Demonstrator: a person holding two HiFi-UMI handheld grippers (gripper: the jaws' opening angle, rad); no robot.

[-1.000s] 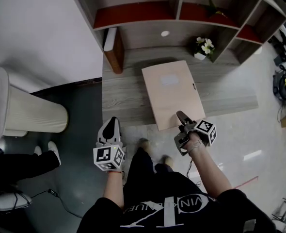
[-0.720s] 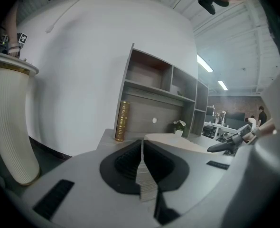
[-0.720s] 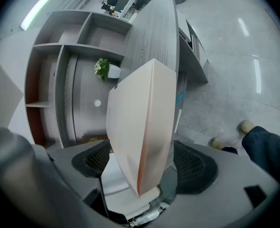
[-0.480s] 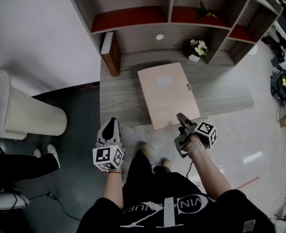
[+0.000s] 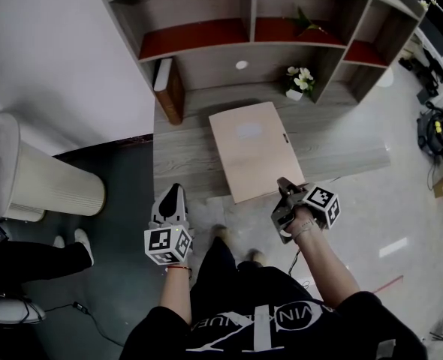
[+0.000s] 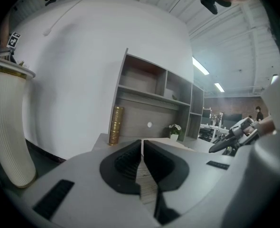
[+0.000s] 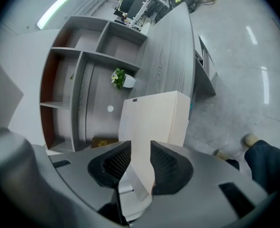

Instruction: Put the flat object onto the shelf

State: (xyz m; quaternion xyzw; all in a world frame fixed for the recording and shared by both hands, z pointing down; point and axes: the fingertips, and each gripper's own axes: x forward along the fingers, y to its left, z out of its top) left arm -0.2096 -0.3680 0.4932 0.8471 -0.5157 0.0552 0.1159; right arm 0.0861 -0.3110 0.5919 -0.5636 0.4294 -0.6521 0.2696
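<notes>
The flat object, a beige folder point(image 5: 250, 148), lies on the grey desk point(image 5: 180, 156) with its near end overhanging the front edge. My right gripper point(image 5: 284, 186) is at the folder's near right corner. In the right gripper view the folder point(image 7: 154, 115) runs edge-on between the jaws of that gripper point(image 7: 141, 151), which are closing, and both pads touch it. My left gripper point(image 5: 174, 192) hangs in front of the desk, left of the folder, shut and holding nothing point(image 6: 142, 145). The shelf unit point(image 5: 199, 40) rises at the back of the desk.
A brown book point(image 5: 169, 81) stands at the desk's back left and a small flower pot point(image 5: 296, 81) at the back right. A white ribbed bin point(image 5: 49, 182) stands on the floor to the left. My shoes point(image 5: 221, 235) are below the desk's front edge.
The head view has drifted, so desk and shelf sit higher and further left. My right gripper stays at the folder's near corner. The left gripper has not moved.
</notes>
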